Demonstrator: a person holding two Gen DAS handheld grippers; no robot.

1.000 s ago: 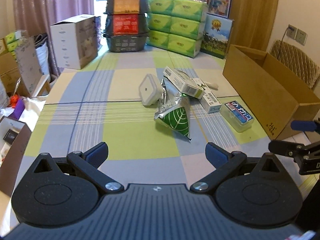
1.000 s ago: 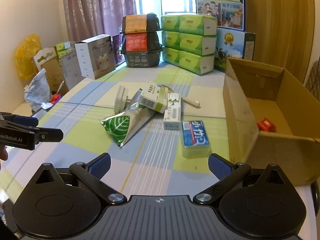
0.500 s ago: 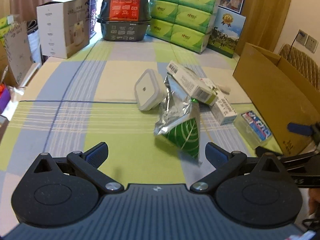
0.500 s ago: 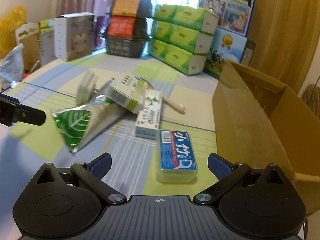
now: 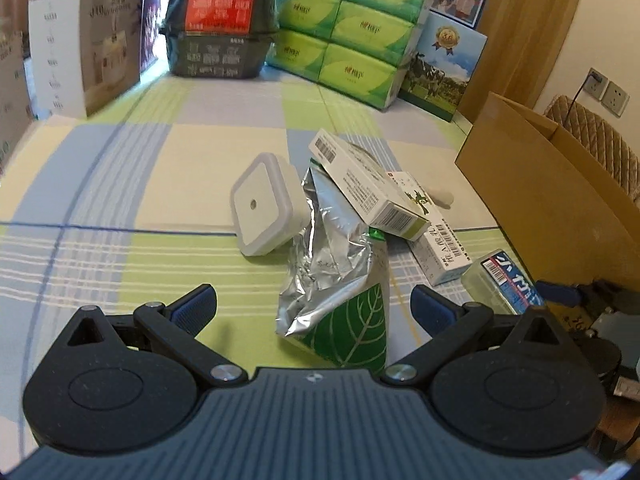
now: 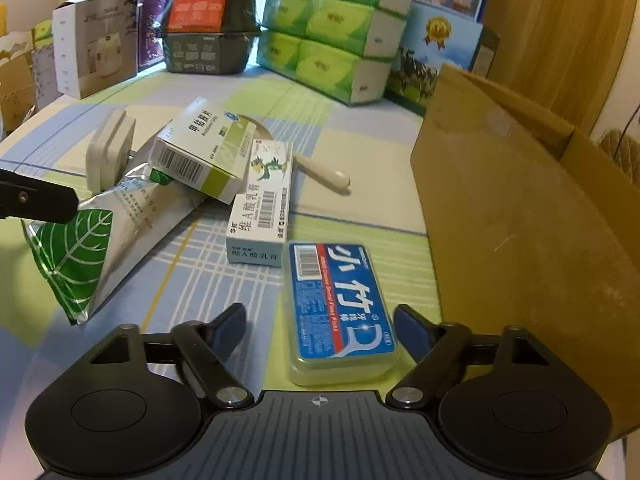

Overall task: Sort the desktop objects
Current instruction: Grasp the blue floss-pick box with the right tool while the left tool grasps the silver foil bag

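Observation:
A silver-and-green foil pouch (image 5: 340, 300) lies between the wide-apart fingers of my open left gripper (image 5: 314, 306), its leaf end nearest me. A white square night light (image 5: 264, 208) leans beside it, and a green-and-white medicine box (image 5: 368, 188) rests across its top. My right gripper (image 6: 320, 330) is open with its fingers on either side of the blue-labelled floss pick case (image 6: 340, 308), not touching it. A white ointment box (image 6: 262, 204) and a cream-handled tool (image 6: 324, 172) lie just beyond. The open cardboard box (image 6: 520, 216) stands to the right.
Green tissue packs (image 5: 344, 36), dark stacked trays (image 5: 220, 24) and a white appliance box (image 5: 84, 44) line the far side of the checked tablecloth (image 5: 140, 160). The left gripper's finger (image 6: 36, 200) shows at the left edge of the right wrist view.
Both grippers have moved forward and down toward the pile. The pouch now lies between the left fingers and the floss case between the right fingers. Both stay open.

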